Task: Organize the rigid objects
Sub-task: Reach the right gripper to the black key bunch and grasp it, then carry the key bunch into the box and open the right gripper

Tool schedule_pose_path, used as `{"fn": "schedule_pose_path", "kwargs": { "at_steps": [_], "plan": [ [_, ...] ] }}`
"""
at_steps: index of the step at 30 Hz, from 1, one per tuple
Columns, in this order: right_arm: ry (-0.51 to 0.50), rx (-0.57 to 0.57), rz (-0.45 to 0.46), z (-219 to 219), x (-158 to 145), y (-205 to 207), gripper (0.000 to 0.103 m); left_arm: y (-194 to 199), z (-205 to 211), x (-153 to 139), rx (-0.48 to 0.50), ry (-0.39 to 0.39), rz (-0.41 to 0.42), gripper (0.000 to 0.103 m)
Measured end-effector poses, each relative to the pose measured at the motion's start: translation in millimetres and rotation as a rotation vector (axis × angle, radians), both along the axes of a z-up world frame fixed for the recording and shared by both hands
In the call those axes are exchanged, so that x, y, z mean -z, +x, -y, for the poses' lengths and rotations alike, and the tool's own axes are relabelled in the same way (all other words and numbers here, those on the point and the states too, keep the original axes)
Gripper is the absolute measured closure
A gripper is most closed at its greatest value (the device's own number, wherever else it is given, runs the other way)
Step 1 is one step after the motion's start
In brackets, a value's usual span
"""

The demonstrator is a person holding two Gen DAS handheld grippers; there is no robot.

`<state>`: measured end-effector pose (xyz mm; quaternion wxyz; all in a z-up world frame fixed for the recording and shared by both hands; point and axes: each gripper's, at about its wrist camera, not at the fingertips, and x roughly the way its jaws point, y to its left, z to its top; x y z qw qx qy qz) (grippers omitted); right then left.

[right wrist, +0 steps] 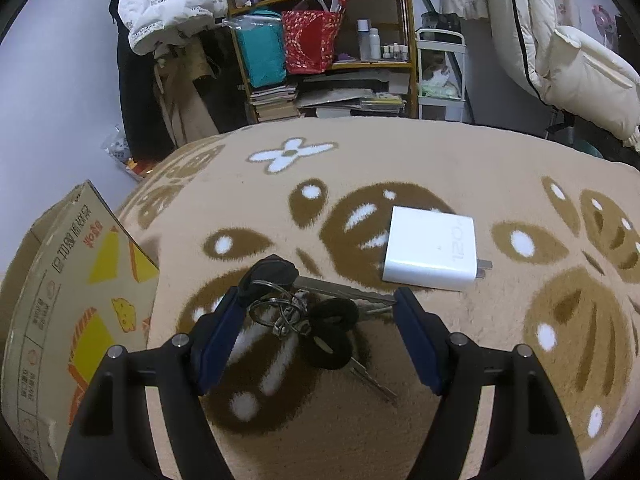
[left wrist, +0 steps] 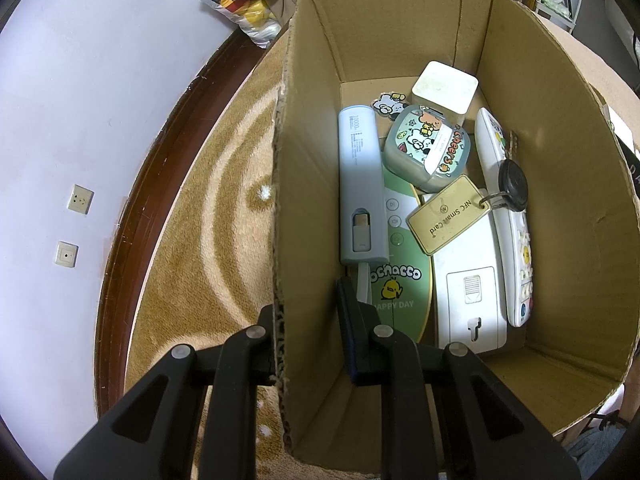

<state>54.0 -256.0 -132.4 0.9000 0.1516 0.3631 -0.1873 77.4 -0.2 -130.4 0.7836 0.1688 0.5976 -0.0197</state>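
Key bunch [right wrist: 308, 312] bracketed on the rug [right wrist: 460, 360] by the spread right gripper [right wrist: 316, 312].
Its longest key is laid blade rightward toward the white charger [right wrist: 430, 248]; the box wall [left wrist: 304, 208] is clamped by the left gripper [left wrist: 308, 320].

We saw both views under dim, even indoor light, with strong fisheye bending and black corners. Inside the cardboard box [left wrist: 400, 32] a bright patch fell on the power bank [left wrist: 360, 176]. The white charger [right wrist: 430, 248] looked nearly blown out, and shadows stayed soft.
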Motion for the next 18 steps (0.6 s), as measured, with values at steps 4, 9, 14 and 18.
{"fn": "schedule_pose_path", "kwargs": {
  "at_steps": [4,9,14,18],
  "plan": [
    [0.003,0.006,0.021,0,-6,-1,0.024,-1,1,1,0.0,0.0,-0.001,0.084],
    [-0.004,0.007,0.064,-3,-19,-5,0.024,-1,0,0,-0.001,-0.002,-0.001,0.084],
    [0.006,-0.001,0.103,-6,-36,-5,0.024,0,0,1,-0.001,-0.001,-0.001,0.084],
    [0.003,-0.022,0.164,-12,-56,-8,0.024,0,0,0,-0.001,-0.002,-0.001,0.084]
  ]
}}
